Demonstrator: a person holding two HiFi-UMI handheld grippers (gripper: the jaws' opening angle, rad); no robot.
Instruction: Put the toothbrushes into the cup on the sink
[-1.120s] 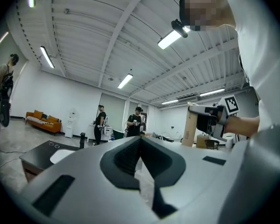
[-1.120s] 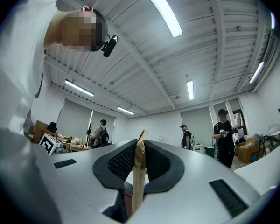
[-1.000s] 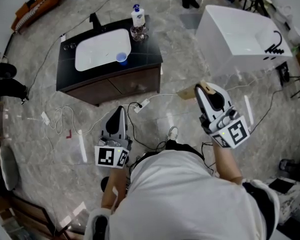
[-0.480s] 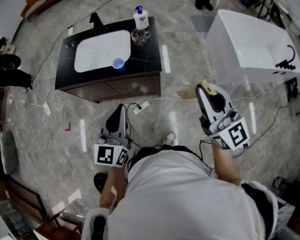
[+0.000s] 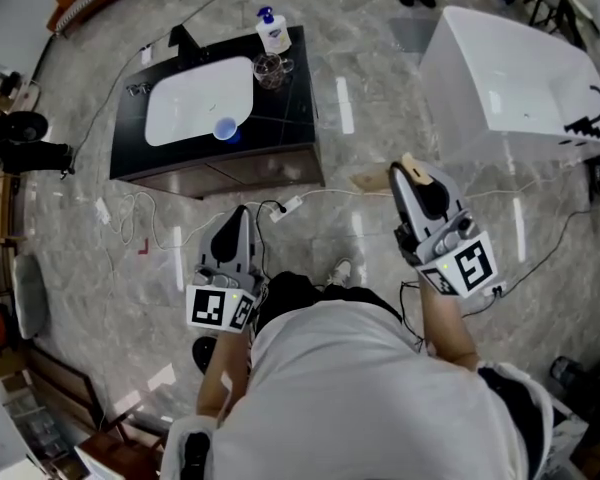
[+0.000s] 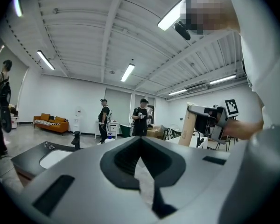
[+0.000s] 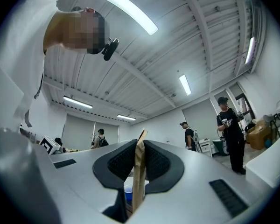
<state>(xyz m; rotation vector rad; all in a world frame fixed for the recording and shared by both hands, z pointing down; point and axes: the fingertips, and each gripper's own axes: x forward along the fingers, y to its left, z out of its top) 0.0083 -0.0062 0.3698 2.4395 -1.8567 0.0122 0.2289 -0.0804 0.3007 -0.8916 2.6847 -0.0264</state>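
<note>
A small blue cup (image 5: 224, 128) stands on the front rim of the white sink (image 5: 180, 108), which is set in a black vanity across the floor from me. My right gripper (image 5: 406, 174) is held at chest height, far from the vanity. It is shut on a flat tan toothbrush box (image 7: 139, 171) whose tip (image 5: 410, 162) pokes out past the jaws. The left gripper view also shows that box (image 6: 188, 124) upright in the right gripper. My left gripper (image 5: 241, 216) is held low in front of me, jaws together and empty (image 6: 140, 140).
A soap pump bottle (image 5: 273, 30), a glass mug (image 5: 270, 68) and a black faucet (image 5: 185, 40) are on the vanity. A white bathtub (image 5: 510, 78) stands at the right. Cables and a power strip (image 5: 288, 206) lie on the marble floor between me and the vanity. People stand in the background.
The head view has shifted a little, so the vanity sits slightly higher and further left. Both grippers keep their pose, and the right one still grips the box.
</note>
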